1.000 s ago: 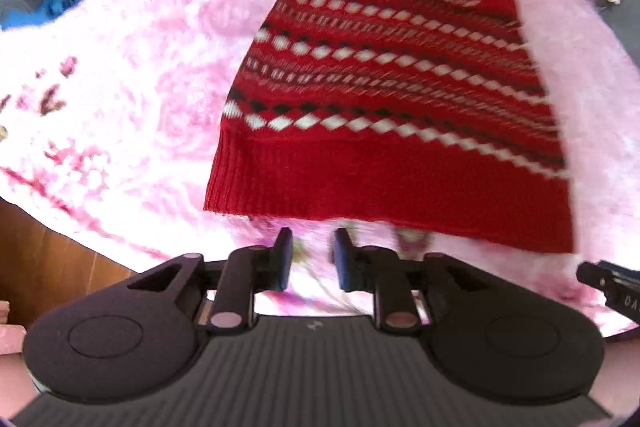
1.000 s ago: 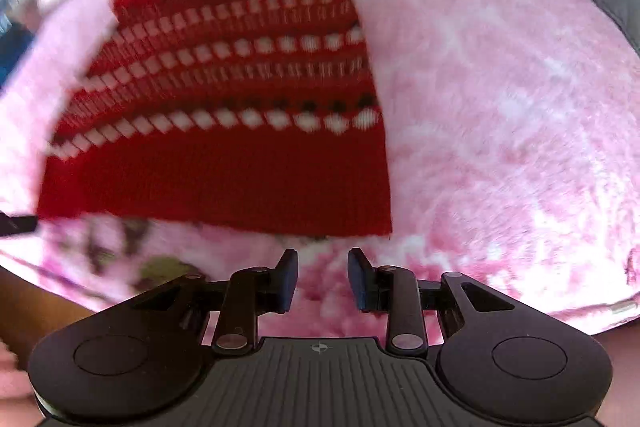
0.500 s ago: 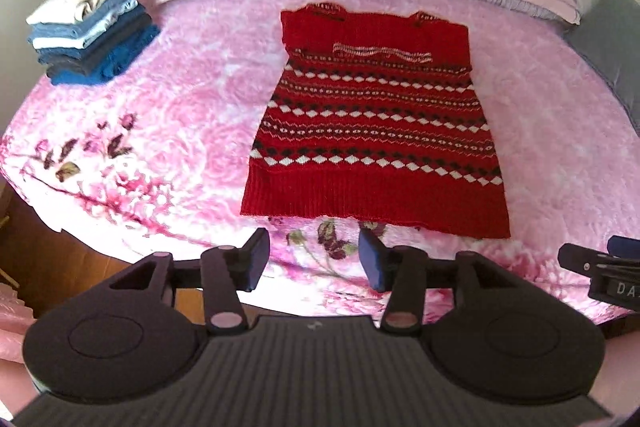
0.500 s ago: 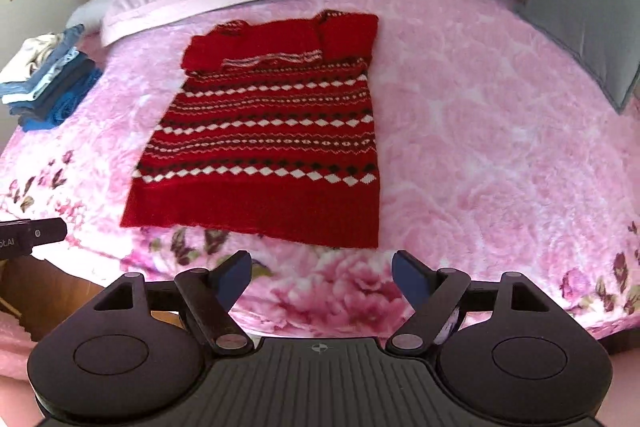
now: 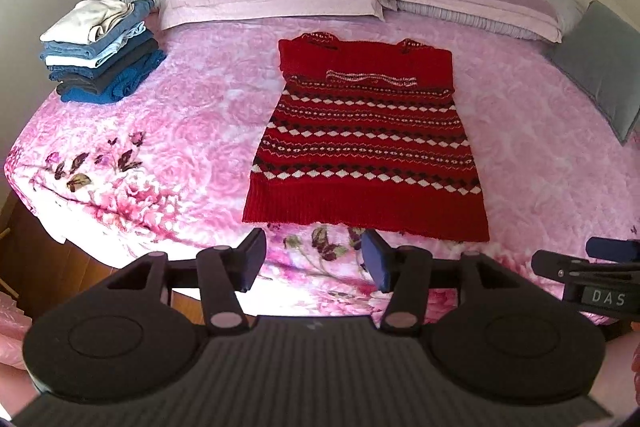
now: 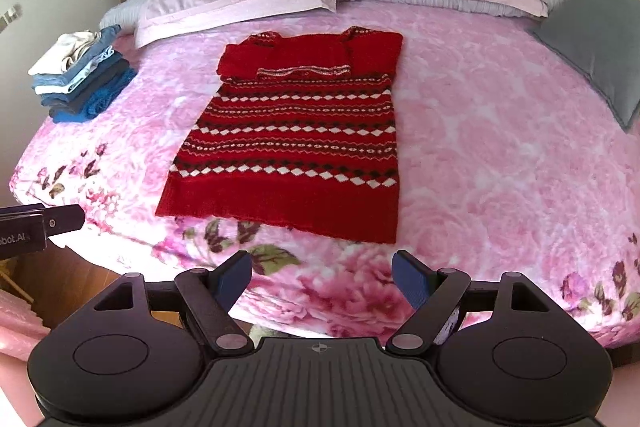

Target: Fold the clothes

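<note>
Lying flat mid-bed (image 5: 192, 131), red patterned sweater (image 5: 368, 151), sleeves folded in, hem nearest. Left gripper (image 5: 314, 259) and right gripper (image 6: 322, 277) both spread wide, empty, short of hem.

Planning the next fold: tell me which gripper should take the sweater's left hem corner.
Left. The left gripper hangs open near the red sweater's left hem corner; the right gripper, also open, sits toward the right corner.
</note>
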`<state>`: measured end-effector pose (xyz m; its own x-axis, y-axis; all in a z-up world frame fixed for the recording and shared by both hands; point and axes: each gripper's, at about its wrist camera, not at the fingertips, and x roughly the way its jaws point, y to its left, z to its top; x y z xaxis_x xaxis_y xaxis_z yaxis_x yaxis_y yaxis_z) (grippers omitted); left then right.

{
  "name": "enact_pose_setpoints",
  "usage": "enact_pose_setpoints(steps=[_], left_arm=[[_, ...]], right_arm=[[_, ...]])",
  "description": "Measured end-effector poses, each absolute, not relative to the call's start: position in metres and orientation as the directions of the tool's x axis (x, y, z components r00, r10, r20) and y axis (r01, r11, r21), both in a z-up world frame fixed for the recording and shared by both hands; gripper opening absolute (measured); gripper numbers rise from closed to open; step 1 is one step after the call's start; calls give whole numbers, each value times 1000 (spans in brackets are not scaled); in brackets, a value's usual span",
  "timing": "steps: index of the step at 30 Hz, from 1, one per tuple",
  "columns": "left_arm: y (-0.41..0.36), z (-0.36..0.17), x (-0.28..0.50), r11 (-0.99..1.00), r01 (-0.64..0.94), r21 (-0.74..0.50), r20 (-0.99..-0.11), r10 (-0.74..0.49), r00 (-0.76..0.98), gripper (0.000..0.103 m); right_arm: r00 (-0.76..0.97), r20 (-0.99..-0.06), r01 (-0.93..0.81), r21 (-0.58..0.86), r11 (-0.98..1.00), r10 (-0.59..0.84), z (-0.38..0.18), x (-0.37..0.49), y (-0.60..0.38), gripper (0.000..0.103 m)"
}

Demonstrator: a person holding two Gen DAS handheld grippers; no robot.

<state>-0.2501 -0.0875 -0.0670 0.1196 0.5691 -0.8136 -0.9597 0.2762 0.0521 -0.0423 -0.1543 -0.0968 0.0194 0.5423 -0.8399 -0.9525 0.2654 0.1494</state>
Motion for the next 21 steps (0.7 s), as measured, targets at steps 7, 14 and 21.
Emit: enact_pose_setpoints(steps=[7,14,21], left_arm=[[-90,-56,-244,294,-954,56,-802,583,133,53],[-93,-50,-237,310,-949,59,-803,580,139,54],[-94,-46,-230,333,-941,66,-814,563,142,55]], right_arm=[[32,-835,-954,138,265,549,-88,-45,-160,80],[55,-832,-957,114,267,552,-78,-44,-165,80],[72,-829,-961,91,262,554,-70,-44,-170,80]])
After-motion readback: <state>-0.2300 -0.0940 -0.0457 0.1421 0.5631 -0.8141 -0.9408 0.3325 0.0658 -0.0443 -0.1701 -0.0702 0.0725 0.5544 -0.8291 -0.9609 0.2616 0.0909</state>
